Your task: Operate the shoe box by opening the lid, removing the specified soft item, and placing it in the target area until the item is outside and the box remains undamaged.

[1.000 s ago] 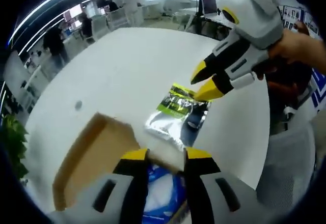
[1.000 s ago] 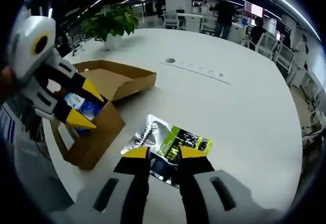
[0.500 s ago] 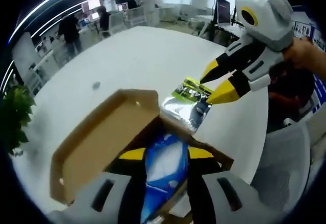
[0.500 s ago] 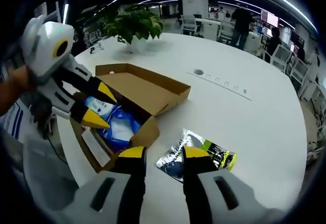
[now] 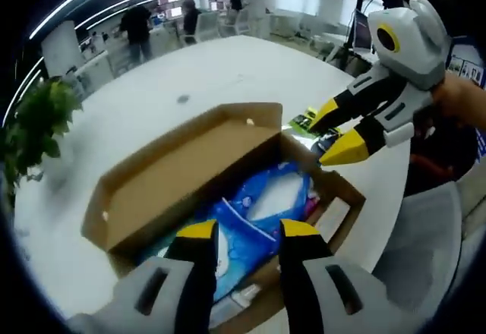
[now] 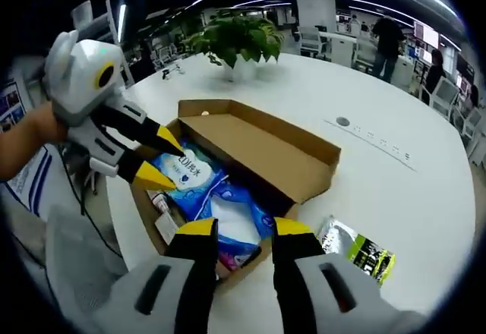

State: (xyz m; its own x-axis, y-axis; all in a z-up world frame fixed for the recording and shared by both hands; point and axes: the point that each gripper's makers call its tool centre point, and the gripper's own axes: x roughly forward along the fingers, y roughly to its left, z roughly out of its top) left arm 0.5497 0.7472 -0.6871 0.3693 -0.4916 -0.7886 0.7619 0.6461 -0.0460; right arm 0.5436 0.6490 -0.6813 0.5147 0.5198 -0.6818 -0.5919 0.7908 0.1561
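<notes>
An open cardboard shoe box (image 5: 175,174) (image 6: 258,148) lies on the white table, its lid folded back flat. Blue-and-white soft packs (image 5: 262,205) (image 6: 216,201) fill its inside. A silver-and-green pouch (image 5: 306,119) (image 6: 357,248) lies flat on the table just past the box. My left gripper (image 5: 249,231) (image 6: 163,159) hangs open over the box's near end, with its tips just above a blue pack. My right gripper (image 6: 245,228) (image 5: 339,127) is open too, above the box's opposite edge, and nothing is between its jaws.
The round white table (image 5: 152,91) (image 6: 395,182) has a small round socket (image 5: 182,99) (image 6: 343,122) set in its top. A potted plant (image 6: 241,42) (image 5: 34,125) stands at its far edge. People and desks are in the background. A hand (image 6: 23,140) holds the left gripper.
Both grippers have swung away from the pouch to above the open box. The pouch stays on the table, and both grippers remain open.
</notes>
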